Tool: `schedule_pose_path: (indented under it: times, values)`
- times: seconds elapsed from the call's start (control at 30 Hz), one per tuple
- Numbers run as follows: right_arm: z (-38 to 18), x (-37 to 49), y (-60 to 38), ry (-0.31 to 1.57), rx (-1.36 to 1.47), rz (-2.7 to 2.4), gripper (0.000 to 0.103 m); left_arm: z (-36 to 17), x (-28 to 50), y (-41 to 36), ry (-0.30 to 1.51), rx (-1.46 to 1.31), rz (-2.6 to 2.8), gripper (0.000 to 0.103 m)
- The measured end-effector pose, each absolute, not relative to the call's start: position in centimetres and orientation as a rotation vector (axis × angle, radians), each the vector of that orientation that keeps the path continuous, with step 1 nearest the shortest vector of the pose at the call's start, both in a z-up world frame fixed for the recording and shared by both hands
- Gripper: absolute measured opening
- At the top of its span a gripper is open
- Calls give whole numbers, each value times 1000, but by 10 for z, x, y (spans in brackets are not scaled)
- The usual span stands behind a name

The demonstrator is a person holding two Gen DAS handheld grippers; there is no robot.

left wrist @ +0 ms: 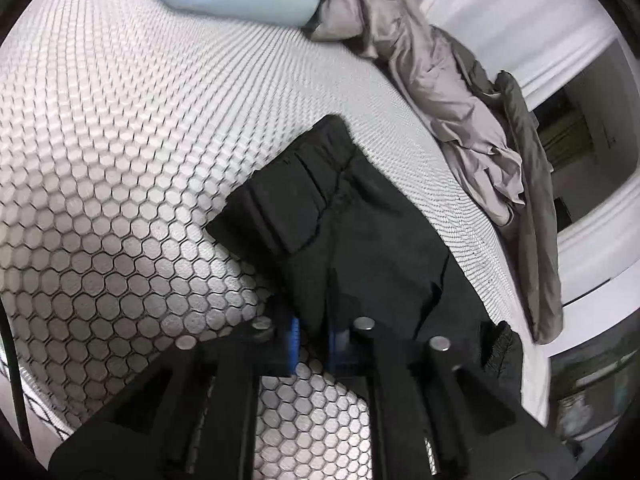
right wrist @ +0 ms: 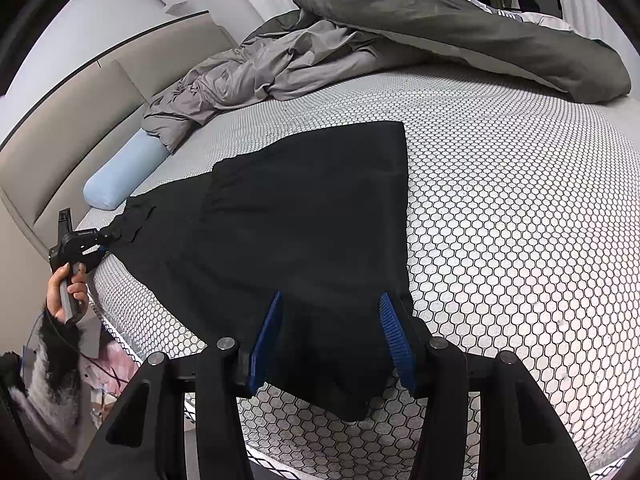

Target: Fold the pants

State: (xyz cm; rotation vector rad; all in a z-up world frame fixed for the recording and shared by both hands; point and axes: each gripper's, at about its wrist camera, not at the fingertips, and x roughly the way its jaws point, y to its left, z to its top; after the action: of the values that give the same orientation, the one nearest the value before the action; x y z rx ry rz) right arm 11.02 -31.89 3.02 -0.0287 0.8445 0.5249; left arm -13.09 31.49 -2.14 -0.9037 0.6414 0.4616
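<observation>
**Inspector:** Presently, the pants (right wrist: 304,216) lie spread on the mattress (right wrist: 500,216), near its front edge, already doubled over themselves by the look of the layered black cloth. State of the tongs?

**Assistant:** Left gripper (left wrist: 314,334) is pressed together on the cloth; the fabric runs between its blue pads (left wrist: 295,330) and bunches there. In the right view the same tool sits at the far left corner of the garment, with a hand (right wrist: 66,284) on its handle.

**Inspector:** And the right?

**Assistant:** Right gripper (right wrist: 330,334) stands spread, its pads either side of the near end of the pants. Nothing is pinched; whether the pads touch the cloth I cannot tell.

**Inspector:** Handling?

**Assistant:** My judgement: soft, limp, fairly light. It drapes and wrinkles where held and shows no stiffness. Matte weave, so slip looks unlikely, though stacked layers may slide over each other if only the top one is caught.

**Inspector:** Where to take hold?

**Assistant:** At corners and folded edges, pinching all layers together. The gathered band near the left tool is thicker and should give firmer purchase.

**Inspector:** Surroundings?

**Assistant:** A grey duvet (right wrist: 360,48) is heaped along the far side and a blue bolster (right wrist: 124,172) lies near the headboard (right wrist: 72,120), both apart from the pants
</observation>
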Motion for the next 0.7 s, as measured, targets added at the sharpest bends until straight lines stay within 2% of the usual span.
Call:
schedule_pose_path:
  times: [0.2,0.43,0.6,0.7]
  values:
    - [33,108,-315,833,-32,532,52,54,-117,260,552,-639,449,1]
    - [39,105,-319,801,-5,527,52,153,-55,123,485,-332,176,1]
    - [45,105,-335,772,47,496,52,168,-11,-3,529,-252,-131,1]
    - [49,107,-349,753,98,470,52,137,13,-85,648,-214,-333,4]
